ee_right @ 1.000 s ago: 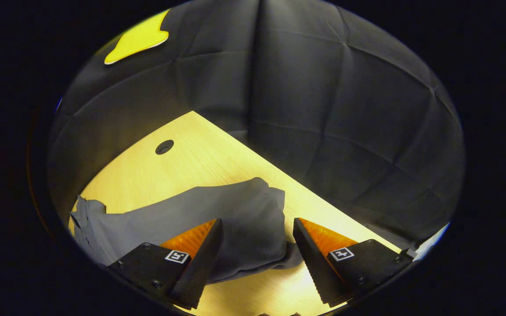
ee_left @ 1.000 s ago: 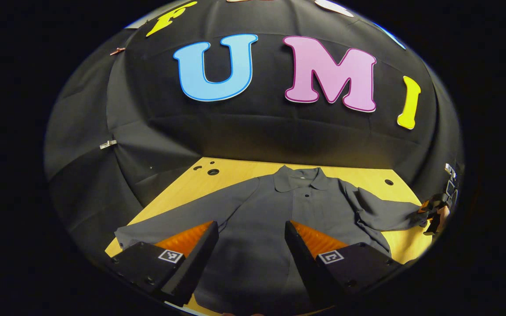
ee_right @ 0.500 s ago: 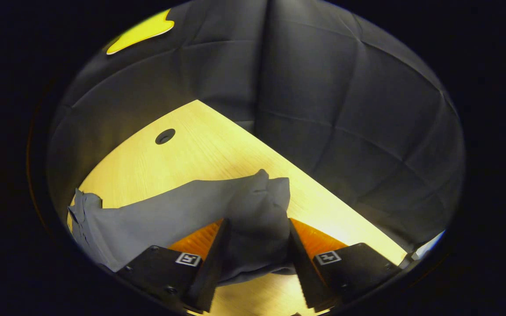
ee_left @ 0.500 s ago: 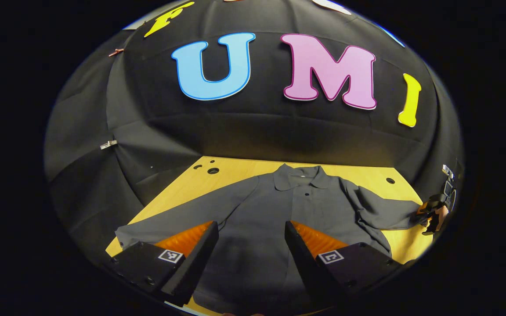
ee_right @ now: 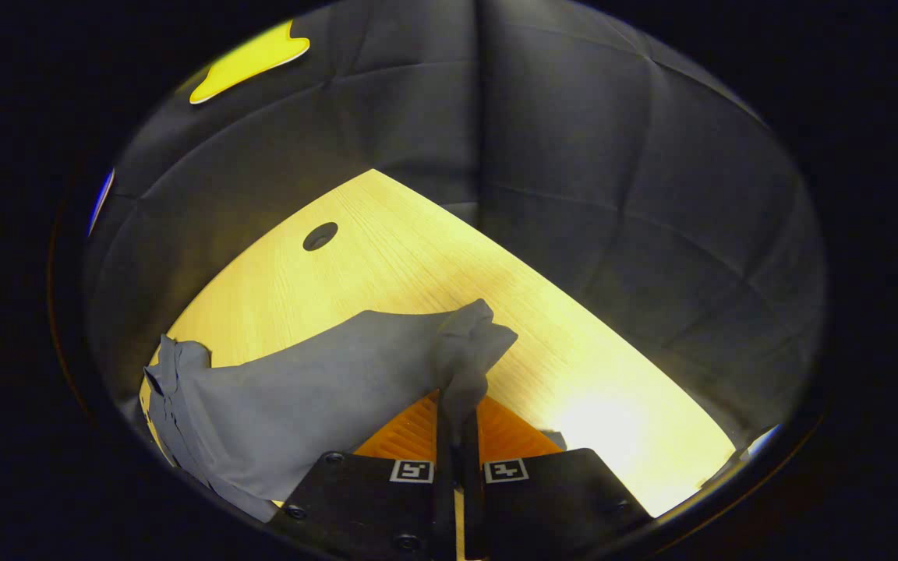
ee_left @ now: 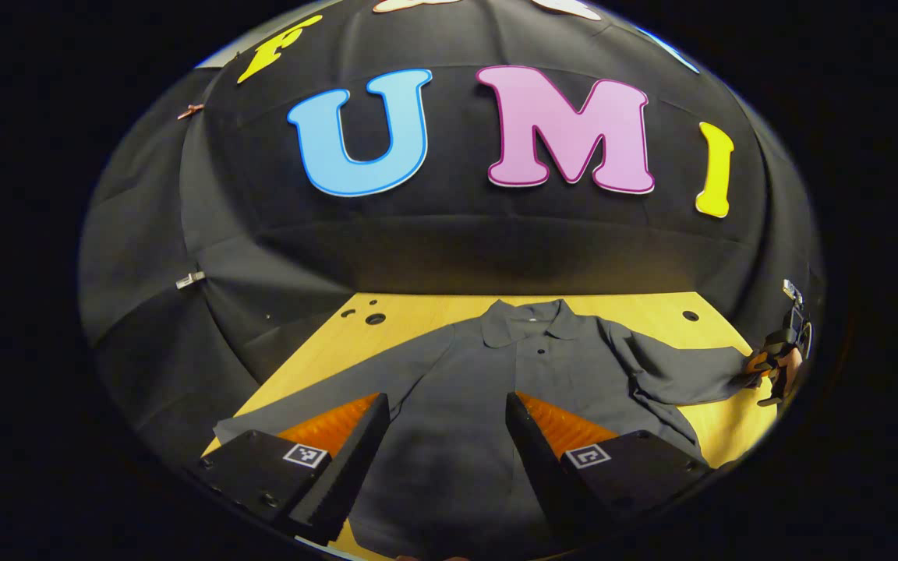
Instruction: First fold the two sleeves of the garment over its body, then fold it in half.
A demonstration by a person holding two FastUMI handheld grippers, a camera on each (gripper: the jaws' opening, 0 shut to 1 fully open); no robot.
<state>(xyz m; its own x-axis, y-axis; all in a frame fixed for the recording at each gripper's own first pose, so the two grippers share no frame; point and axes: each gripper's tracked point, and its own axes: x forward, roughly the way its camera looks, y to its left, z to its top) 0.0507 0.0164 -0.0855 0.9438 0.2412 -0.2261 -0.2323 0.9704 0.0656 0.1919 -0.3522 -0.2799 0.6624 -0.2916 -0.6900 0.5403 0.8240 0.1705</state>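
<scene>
Between the right tool's (ee_right: 457,436) fingers, sleeve cuff (ee_right: 468,343).

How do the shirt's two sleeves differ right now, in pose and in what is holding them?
The right sleeve is pinched at its cuff between the right tongs, which are shut on it; the left sleeve is free, and the left tongs are open over the shirt body. The right sleeve's end is bunched; the left sleeve lies flat. Both are spread outward, neither folded over the shirt.

Garment (ee_left: 496,374) lies flat on the table (ee_left: 418,308); its sleeve (ee_right: 324,389) probably reaches the table's right edge.
</scene>
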